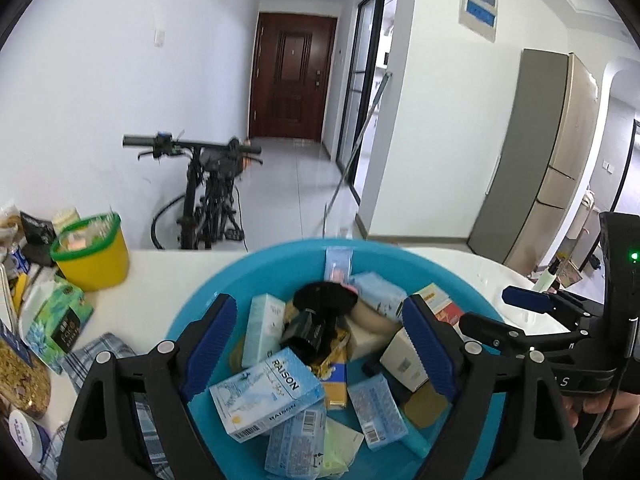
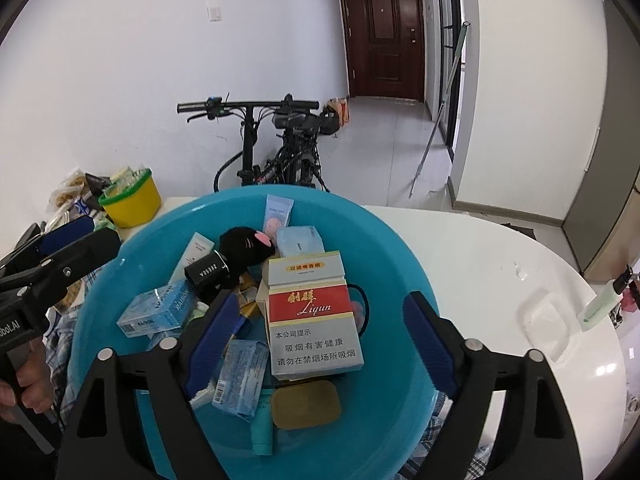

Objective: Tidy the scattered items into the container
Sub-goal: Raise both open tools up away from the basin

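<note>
Basin (image 2: pixel 384 240) on table (image 2: pixel 500 264), centre. In basin: cigarette carton (image 2: pixel 312 316) on top of pile, right of middle; tin (image 2: pixel 306 406) just before it; plush (image 2: pixel 244 246) behind it; tube (image 2: pixel 278 216) leaning on far wall; Raison box (image 1: pixel 266 396) left front. Bucket (image 1: pixel 94 256) left of basin, apart. Tissue pack (image 1: pixel 56 320) before bucket. Bicycle (image 2: pixel 276 148) on floor behind table. Bottle (image 2: pixel 602 304) at table's right edge.

White glossy counter (image 2: pixel 480 264) with a rounded right edge. Blue basin (image 2: pixel 384 248) sits on a checked cloth (image 1: pixel 100 350) at the near edge. Left edge is crowded — yellow tub (image 1: pixel 96 256) with green rim, green tissue pack (image 1: pixel 60 320), snack bags. Pale green bottle (image 2: pixel 600 304) at the right edge.
</note>
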`<state>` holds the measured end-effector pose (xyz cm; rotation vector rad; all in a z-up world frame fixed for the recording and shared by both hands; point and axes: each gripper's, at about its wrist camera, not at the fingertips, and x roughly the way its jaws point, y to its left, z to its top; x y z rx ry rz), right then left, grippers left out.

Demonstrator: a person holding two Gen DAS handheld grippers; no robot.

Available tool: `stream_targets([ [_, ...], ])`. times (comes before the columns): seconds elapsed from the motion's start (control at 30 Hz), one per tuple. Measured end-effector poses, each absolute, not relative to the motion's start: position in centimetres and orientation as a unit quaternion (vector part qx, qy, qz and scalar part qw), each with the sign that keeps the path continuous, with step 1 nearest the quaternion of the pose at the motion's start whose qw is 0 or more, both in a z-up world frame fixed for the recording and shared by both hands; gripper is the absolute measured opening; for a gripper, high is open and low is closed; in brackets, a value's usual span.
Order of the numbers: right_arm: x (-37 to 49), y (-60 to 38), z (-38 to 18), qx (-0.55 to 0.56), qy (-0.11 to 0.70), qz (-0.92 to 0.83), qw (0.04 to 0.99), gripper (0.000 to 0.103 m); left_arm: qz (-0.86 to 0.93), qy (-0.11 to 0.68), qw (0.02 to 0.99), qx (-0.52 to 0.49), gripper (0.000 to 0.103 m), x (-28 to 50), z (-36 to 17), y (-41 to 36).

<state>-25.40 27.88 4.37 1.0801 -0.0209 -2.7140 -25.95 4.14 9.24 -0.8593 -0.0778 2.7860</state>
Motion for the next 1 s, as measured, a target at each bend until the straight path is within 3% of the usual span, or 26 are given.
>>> stream_targets([
  [0.07,-24.9,27.9,4.8,0.356,-0.009,-0.928,0.107,0.09,0.953,-0.019,0.108,-0.284,0.088,-25.5,9.6,4.3],
  [0.2,-23.9,28.3,5.9,0.325,-0.017,-0.94,0.104,0.096,0.957,-0.009,0.097,-0.274,0.103,-24.8,10.0,4.5],
  [0.53,-20.7,28.6,8.8,0.227,-0.014,-0.969,0.097,0.102,0.966,-0.011,0.099,-0.237,0.103,-22.6,11.2,4.4],
  [1.0,-17.6,28.3,10.5,0.201,0.007,-0.976,0.087,0.102,0.973,0.011,0.097,-0.208,0.103,-19.1,13.2,4.7],
])
